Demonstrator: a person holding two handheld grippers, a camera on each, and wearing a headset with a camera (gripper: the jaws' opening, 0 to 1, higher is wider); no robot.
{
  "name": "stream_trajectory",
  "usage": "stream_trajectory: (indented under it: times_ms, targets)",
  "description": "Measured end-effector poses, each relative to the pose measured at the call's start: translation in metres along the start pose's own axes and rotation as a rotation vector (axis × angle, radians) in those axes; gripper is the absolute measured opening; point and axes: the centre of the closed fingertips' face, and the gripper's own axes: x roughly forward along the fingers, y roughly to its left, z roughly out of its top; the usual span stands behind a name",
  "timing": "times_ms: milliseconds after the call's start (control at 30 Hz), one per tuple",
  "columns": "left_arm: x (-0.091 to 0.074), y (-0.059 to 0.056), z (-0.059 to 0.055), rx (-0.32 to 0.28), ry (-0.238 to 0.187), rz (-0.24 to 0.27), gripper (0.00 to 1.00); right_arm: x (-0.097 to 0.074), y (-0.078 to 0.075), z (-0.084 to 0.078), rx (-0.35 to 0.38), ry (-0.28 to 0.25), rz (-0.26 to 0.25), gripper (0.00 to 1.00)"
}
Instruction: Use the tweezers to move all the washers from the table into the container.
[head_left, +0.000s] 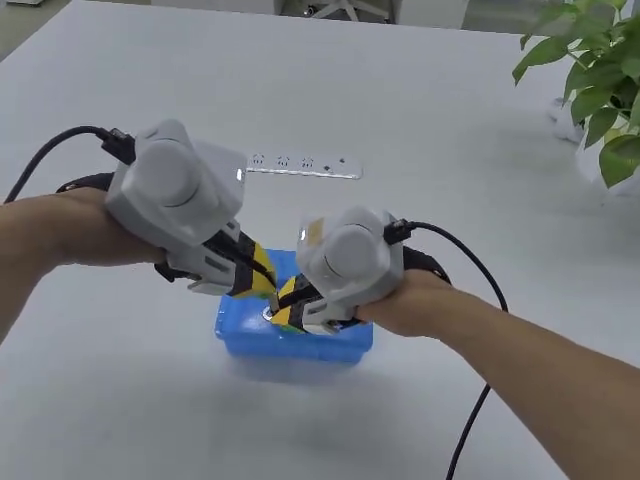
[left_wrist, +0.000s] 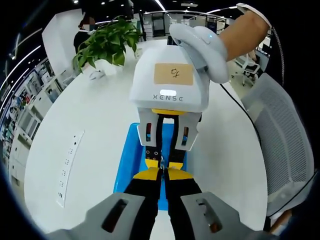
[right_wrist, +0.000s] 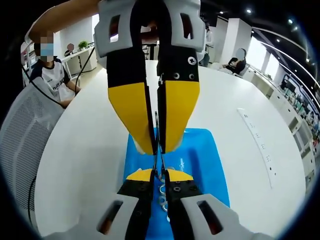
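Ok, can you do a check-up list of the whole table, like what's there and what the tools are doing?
Surface: white table, flat and plain.
Job's things: blue container under both tools; tweezers between them; a few small shiny washers seem to lie inside the container, none seen out on the table.
Clutter: white power strip.
Grippers: left tool and right tool meet tip to tip, each looks shut on the tweezers.
Cables: black cable from the left tool, another from the right.
Surroundings: leafy plant, mesh chair.
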Motion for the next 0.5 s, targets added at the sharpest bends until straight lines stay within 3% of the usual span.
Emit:
stream_trajectory:
  times_ms: [500]
  targets:
    - [0.0050, 0.0014, -0.0028, -0.001, 0.006, 0.006, 0.07, 0.0041, -0.0018, -0.0045, 0.000, 0.007, -0.002, 0.10]
